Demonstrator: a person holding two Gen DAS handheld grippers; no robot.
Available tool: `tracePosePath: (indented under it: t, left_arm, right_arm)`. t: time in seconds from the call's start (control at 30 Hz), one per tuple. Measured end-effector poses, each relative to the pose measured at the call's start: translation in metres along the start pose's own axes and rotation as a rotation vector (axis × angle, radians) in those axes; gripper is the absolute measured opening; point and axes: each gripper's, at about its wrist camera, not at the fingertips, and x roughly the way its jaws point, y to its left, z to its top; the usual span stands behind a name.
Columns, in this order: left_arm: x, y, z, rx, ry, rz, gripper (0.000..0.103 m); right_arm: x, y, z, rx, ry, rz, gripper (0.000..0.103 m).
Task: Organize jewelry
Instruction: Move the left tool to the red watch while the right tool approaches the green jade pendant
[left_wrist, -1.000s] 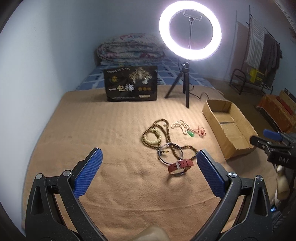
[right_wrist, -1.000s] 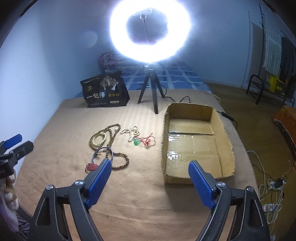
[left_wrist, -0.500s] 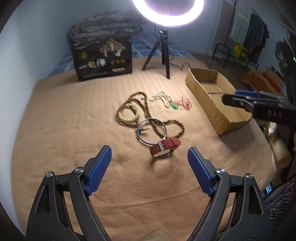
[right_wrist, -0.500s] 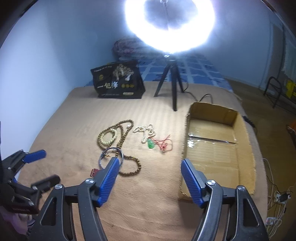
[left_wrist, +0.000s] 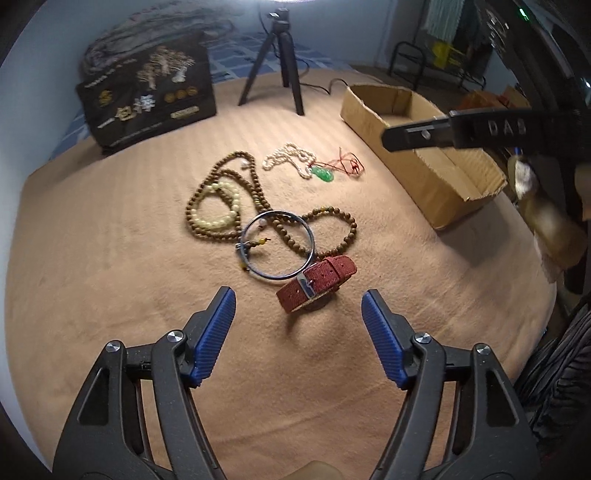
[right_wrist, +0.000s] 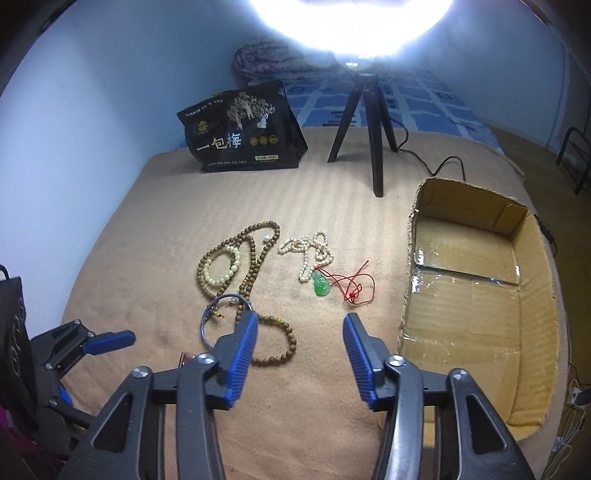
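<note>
At frame centre on the tan blanket (left_wrist: 110, 258) lies a red woven strap (left_wrist: 316, 283) with a metal buckle, touching a silver bangle (left_wrist: 276, 246). Both the left hand-held gripper (left_wrist: 298, 328) and right hand-held gripper (right_wrist: 299, 354) gape empty.

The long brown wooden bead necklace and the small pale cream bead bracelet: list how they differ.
The long brown wooden bead necklace is dark brown; the small pale cream bead bracelet is light yellowish-cream. The necklace is far longer and sprawls in crossing loops, partly under the round silver metal bangle; the bracelet forms one small closed ring lying inside a necklace loop. The bracelet's beads look larger. Both are strings of round beads resting flat on the tan blanket.
</note>
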Motion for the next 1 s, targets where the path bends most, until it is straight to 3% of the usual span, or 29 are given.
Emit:
tracePosePath:
  t: [0.3, 0.57, 0.8, 1.0]
  left_arm:
    - [0.031, -0.001, 0.007, 0.093, 0.037, -0.032, 0.068]
    - [0.041, 0.01, 0.011, 0.085, 0.039, -0.081, 0.068]
    - [0.047, 0.005, 0.009, 0.108, 0.06, -0.104, 0.06]
    - [0.052, 0.003, 0.011, 0.104, 0.07, -0.116, 0.046]
  right_arm:
    - [0.037, 0.004, 0.013, -0.009, 0.075, 0.01, 0.042]
    - [0.065, 0.016, 0.018, -0.021, 0.127, 0.045, 0.038]
    - [0.083, 0.009, 0.02, -0.008, 0.152, -0.037, 0.035]
    - [0.092, 0.011, 0.027, -0.054, 0.144, -0.109, 0.033]
